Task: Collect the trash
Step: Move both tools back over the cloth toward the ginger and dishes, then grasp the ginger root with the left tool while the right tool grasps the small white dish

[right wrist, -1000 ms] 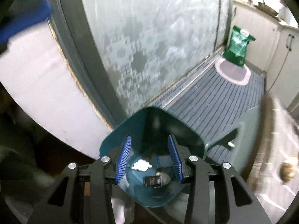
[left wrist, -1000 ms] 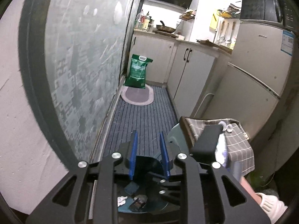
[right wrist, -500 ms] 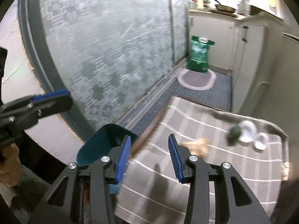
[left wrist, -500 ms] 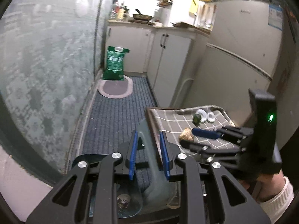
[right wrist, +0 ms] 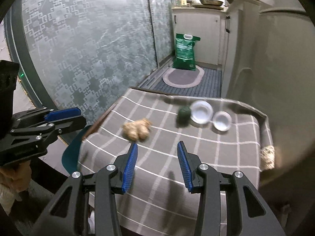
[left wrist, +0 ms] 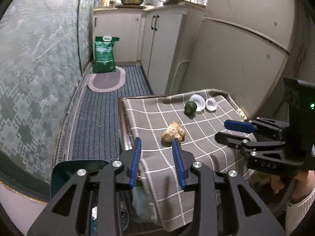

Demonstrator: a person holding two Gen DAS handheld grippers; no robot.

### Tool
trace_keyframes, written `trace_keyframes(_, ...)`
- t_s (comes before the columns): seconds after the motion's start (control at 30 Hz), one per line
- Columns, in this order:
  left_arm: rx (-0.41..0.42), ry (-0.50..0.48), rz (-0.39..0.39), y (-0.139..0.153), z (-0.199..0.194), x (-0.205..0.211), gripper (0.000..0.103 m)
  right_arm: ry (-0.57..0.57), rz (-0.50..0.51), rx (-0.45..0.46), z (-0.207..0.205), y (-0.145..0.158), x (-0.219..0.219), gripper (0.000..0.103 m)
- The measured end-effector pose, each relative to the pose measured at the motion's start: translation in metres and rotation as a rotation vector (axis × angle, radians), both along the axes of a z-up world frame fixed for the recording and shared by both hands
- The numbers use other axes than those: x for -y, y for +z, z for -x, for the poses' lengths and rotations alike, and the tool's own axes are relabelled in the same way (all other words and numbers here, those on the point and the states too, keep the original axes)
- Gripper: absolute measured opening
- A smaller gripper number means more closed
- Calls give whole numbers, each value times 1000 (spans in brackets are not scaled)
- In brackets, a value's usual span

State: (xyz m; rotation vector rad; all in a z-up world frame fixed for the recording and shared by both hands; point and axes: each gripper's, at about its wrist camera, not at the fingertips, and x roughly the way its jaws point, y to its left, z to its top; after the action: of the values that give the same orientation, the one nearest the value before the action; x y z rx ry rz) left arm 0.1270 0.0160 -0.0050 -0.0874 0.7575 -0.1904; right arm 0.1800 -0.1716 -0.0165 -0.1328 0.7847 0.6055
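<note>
Crumpled tan trash (left wrist: 173, 132) lies mid-frame on the checked tablecloth (left wrist: 204, 137), untouched. Both views have swung up from the teal bin (left wrist: 67, 170), lower left. Left gripper (left wrist: 157, 157) and right gripper (right wrist: 156, 164) stand apart, empty; next pickup appears imminent.

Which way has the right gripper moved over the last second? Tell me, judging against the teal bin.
Yes. The right gripper has swung up and right, off the teal bin it looked into, and now hangs open over the checked cloth, the bin at lower left.
</note>
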Motion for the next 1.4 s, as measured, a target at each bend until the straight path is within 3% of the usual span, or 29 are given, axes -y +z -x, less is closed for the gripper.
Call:
trace_keyframes(0.47,-73,-33,-52,-31,-32,25,41,-30,28,-44,-11,-18,38,47)
trace_keyframes(0.77,-81,-60,-73,-42,-46,33,43,5,69,-63,-30,-24,33,50)
trace_keyframes(1.07,-60,-93,-117,-46,-60,48,48,35,177,-6,-61,-29,21,55)
trace_keyframes(1.4,-53,-92,-128,-46,-62,53,34,-22,257,54,-89,-28,16,55)
